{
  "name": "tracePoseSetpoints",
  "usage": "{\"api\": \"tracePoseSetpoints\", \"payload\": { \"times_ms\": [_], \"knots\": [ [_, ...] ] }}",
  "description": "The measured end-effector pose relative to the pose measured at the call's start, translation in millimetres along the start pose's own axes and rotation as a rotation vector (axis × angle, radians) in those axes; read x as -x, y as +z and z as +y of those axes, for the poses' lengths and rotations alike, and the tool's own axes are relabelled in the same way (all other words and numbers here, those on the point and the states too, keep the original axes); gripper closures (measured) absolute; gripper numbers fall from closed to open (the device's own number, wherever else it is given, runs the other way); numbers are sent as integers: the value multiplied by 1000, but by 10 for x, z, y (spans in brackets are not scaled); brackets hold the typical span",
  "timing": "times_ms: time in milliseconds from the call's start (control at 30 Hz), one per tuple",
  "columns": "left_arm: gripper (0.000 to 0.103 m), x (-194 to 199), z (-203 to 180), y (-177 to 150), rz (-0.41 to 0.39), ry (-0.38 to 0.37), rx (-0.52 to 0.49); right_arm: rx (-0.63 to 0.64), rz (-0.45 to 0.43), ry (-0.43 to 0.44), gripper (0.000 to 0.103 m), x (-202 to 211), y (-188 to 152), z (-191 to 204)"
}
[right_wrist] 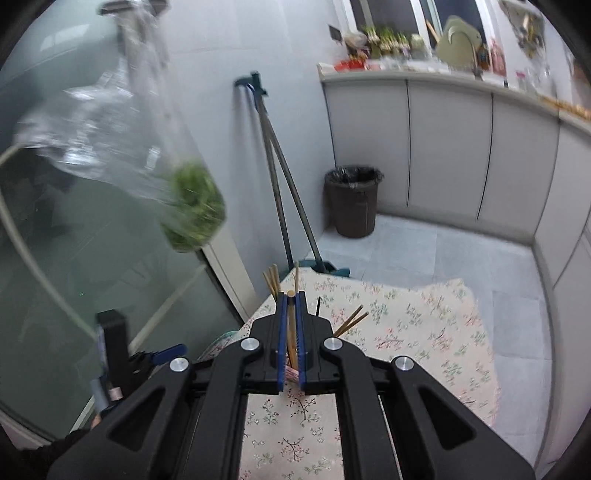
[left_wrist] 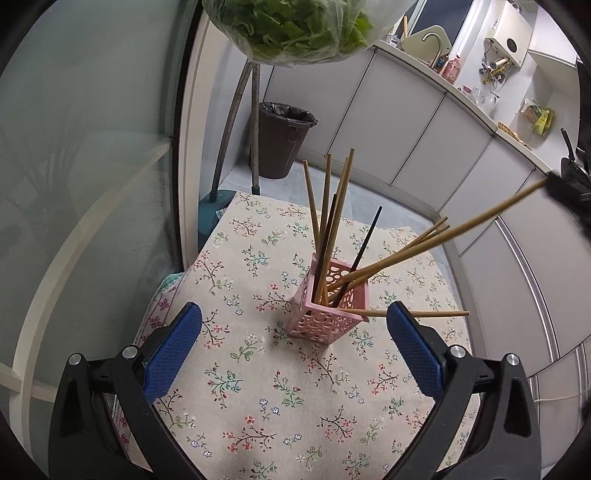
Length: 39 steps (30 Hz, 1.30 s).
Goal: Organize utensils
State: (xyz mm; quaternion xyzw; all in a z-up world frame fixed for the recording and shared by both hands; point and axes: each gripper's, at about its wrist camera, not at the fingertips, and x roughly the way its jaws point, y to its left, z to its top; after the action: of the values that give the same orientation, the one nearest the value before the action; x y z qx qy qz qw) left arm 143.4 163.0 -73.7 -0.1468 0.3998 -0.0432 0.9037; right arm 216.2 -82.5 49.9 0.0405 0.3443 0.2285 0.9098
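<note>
The jaws of the right gripper (right_wrist: pixel 291 295) are closed tight on a bamboo chopstick (right_wrist: pixel 291 328), which runs lengthwise between the blue pads and pokes out just past their tips at the centre of the right wrist view. In the left wrist view the same chopstick (left_wrist: pixel 443 236) slants from the pink holder (left_wrist: pixel 327 306) up to the right edge of the frame, where the dark, blurred right gripper (left_wrist: pixel 567 192) has hold of its far end; its lower end sits among the others at the holder's mouth. The jaws of the left gripper (left_wrist: pixel 293 325) stand wide open and empty, one blue pad low at the left and one low at the right of the frame, with the holder between and beyond them, touching neither. The pink holder is a perforated square cup standing upright on the flowered cloth (left_wrist: pixel 258 406) that covers the desk, near the centre of the frame. Inside it lean several bamboo chopsticks (left_wrist: pixel 325 206) and two black chopsticks (left_wrist: pixel 365 240), fanned out upward and to the right. One more loose chopstick (left_wrist: pixel 436 314) lies level on the cloth just right of the holder, partly hidden by the right-hand pad. A bag of greens (left_wrist: pixel 295 26) hangs at the top of the frame, and a dark bin (left_wrist: pixel 282 142) stands on the floor beyond the desk.
</note>
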Motion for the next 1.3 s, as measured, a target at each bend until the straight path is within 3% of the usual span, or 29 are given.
{"api": "tracePoseSetpoints", "payload": {
  "times_ms": [167, 467, 567, 600, 667, 833, 900, 1067, 1300],
  "knots": [
    [7, -6, 3, 15, 3, -9, 4, -45, 54, -26, 99, -454, -108, -161],
    [7, -54, -44, 11, 12, -20, -18, -142, 127, 4, 98, -925, -141, -383],
    [7, -56, -95, -2, 11, -22, -37, -166, 114, 20, 89, -931, -143, -400],
    [7, -54, -114, -9, 12, -23, -42, -176, 103, 33, 75, -899, -132, -408],
    [7, -50, -143, -17, 13, -24, -50, -182, 66, 43, 60, -777, -101, -412],
    [7, 61, -317, -42, -4, -36, -83, -144, -5, -6, 55, -280, -52, -380],
    [7, 159, -444, -59, -23, -32, -112, -118, -53, -64, 31, -14, -92, -348],
    [7, 517, -791, -147, -92, -7, -194, -57, -144, -216, 8, 682, -409, -231],
    [7, 1063, -1209, -338, -167, 53, -260, -75, -203, -388, 6, 1365, -862, -205]
  ]
}}
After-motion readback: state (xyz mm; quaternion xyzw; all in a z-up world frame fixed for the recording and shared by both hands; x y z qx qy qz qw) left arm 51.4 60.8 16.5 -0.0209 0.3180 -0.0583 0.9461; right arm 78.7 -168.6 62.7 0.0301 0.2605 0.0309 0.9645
